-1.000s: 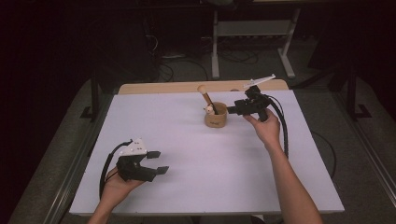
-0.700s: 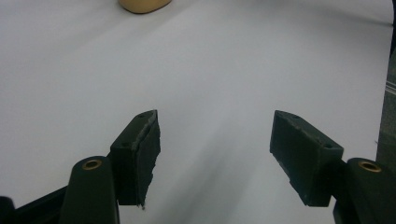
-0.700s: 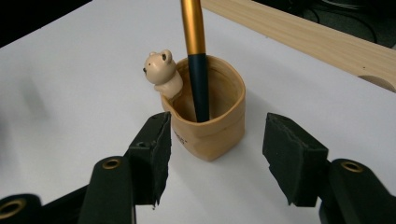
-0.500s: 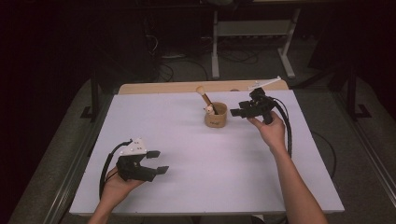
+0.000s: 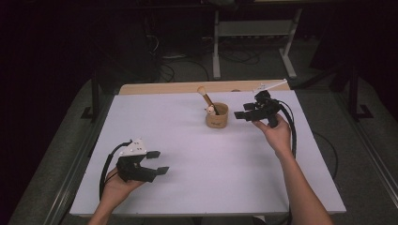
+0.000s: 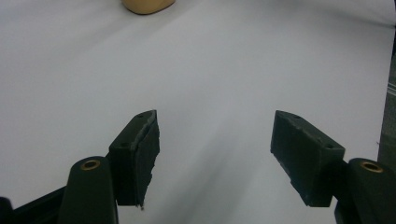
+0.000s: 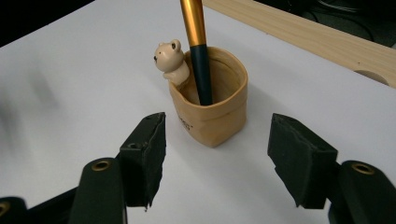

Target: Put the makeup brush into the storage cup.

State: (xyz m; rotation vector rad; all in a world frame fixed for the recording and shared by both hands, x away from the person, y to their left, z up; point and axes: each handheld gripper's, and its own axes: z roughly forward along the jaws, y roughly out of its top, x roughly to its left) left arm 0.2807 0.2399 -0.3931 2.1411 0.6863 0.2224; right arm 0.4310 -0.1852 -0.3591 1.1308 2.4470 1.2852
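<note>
Facing: right gripper (image 5: 240, 115), jaws just opening, empty, is pointing left at cup (image 5: 217, 116)
Brush (image 5: 206, 97): is leaning upright
Left gripper (image 5: 158, 162): is idling open, empty, farther

A dim lab or test room; a white-topped table (image 5: 197, 187) stands on grey floor, with loose cables (image 5: 173, 63) and a metal stand (image 5: 253, 33) behind (background dark).

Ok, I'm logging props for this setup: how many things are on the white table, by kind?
Tan cup with bear figure: 1
Brush with gold and dark handle, standing in the cup: 1
Total: 2
</note>
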